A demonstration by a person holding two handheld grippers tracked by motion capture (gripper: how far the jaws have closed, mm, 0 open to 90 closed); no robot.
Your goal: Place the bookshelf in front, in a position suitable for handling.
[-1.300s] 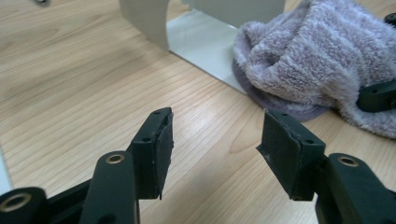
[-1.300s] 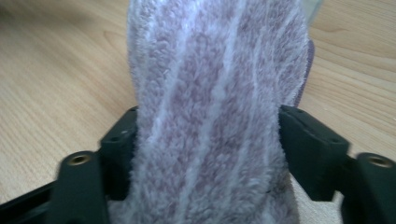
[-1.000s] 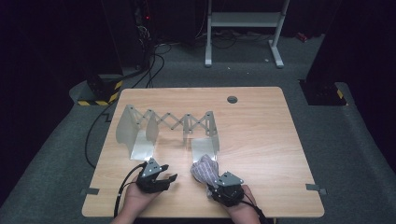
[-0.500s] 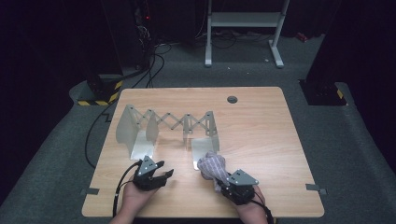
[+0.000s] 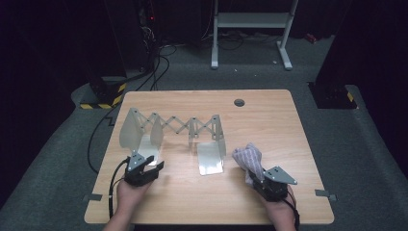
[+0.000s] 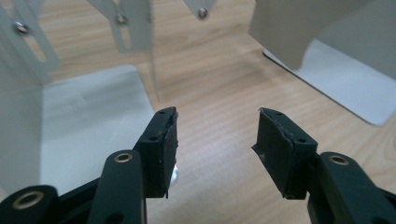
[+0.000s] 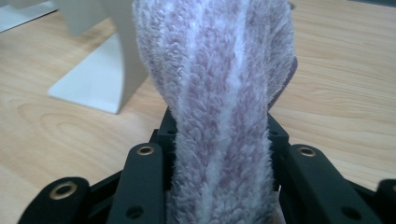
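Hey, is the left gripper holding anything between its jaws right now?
No, the left gripper has its jaws apart with only bare wooden table between them.

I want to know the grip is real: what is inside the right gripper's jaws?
A fuzzy purple-and-white striped towel fills the right gripper, rising above its jaws. The pads behind the fabric are covered, so their contact cannot be seen.

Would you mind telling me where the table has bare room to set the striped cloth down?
The wood right of the expanding rack, out to the table edge, is bare, as is the far strip around the cable hole. The near strip between the left gripper and the right gripper holding the cloth is free too. It is crowded among the rack's plates.
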